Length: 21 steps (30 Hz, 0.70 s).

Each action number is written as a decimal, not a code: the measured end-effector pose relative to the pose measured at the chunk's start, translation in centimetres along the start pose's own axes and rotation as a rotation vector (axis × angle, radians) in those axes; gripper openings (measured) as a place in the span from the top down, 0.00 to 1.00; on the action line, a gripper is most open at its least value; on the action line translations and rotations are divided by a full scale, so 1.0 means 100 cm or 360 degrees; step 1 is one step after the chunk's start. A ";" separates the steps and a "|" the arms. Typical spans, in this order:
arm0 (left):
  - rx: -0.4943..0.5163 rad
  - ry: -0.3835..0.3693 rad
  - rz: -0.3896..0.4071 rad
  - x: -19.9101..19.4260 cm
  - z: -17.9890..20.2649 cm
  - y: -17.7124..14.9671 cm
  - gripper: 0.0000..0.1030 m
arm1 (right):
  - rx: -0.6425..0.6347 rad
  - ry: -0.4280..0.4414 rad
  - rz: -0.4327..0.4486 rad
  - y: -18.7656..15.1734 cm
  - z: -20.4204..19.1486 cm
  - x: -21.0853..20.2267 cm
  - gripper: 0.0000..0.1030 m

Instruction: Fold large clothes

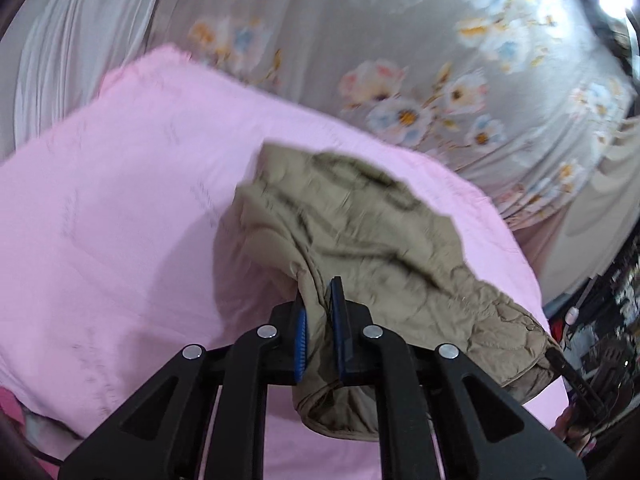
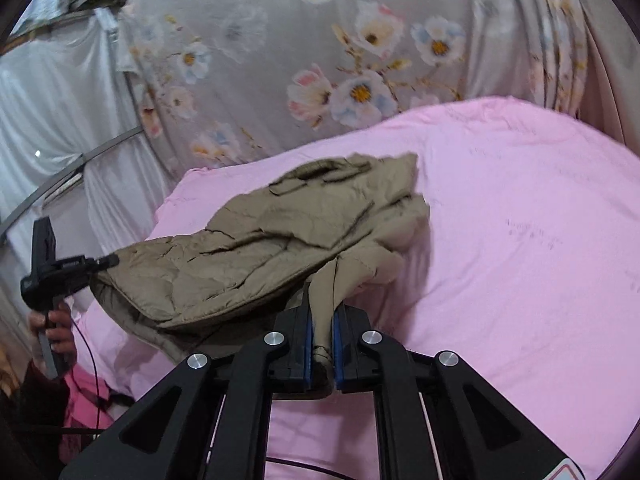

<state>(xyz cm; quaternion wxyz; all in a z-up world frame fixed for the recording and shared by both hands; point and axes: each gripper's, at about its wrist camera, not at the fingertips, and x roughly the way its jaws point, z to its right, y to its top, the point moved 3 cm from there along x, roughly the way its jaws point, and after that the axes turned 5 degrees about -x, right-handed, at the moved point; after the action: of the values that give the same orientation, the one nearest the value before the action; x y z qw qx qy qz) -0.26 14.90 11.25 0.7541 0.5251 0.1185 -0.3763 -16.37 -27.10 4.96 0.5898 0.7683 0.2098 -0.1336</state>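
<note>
A khaki quilted jacket (image 1: 360,232) hangs bunched above the pink bed, stretched between both grippers. My left gripper (image 1: 318,300) is shut on a fold of its edge, with the blue pads pressing the fabric. In the same view my right gripper (image 1: 560,360) shows at the lower right, on the jacket's other end. In the right wrist view the jacket (image 2: 280,232) drapes leftward, and my right gripper (image 2: 322,324) is shut on a narrow pinch of cloth. My left gripper (image 2: 106,262), held by a hand (image 2: 56,328), grips the jacket's left end.
A pink sheet (image 1: 120,200) (image 2: 520,240) covers the bed under the jacket. A grey floral curtain (image 1: 400,60) (image 2: 320,60) hangs behind the bed, with white drapes (image 1: 80,40) (image 2: 48,100) beside it. Dark clutter (image 1: 600,320) sits at the far right.
</note>
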 end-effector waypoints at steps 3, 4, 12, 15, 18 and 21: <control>0.0089 -0.0061 0.0112 -0.060 0.016 0.001 0.91 | -0.0161 0.0006 0.0079 0.014 -0.025 -0.056 0.93; 0.0104 -0.0075 0.0142 -0.075 0.021 0.002 0.91 | -0.0197 0.0001 0.0113 0.019 -0.033 -0.073 0.93; 0.0149 -0.0007 0.0346 -0.084 0.044 0.050 0.90 | -0.0152 -0.0029 0.0408 0.094 -0.029 -0.088 0.93; 0.0156 0.0161 0.0296 -0.023 0.038 0.072 0.90 | -0.0056 -0.0067 0.0392 0.118 -0.008 -0.028 0.93; 0.0167 0.0310 0.0216 0.045 0.026 0.086 0.88 | 0.0081 -0.0065 0.0339 0.132 0.016 0.039 0.93; 0.0165 0.0407 0.0110 0.111 0.013 0.093 0.86 | 0.0148 -0.0114 0.0291 0.132 0.027 0.087 0.91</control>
<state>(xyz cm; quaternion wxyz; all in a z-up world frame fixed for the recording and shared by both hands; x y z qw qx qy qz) 13.55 10.41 11.97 0.7171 0.6108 0.1759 -0.2859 -2.33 -31.14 11.54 0.5703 0.8056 0.1110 -0.1161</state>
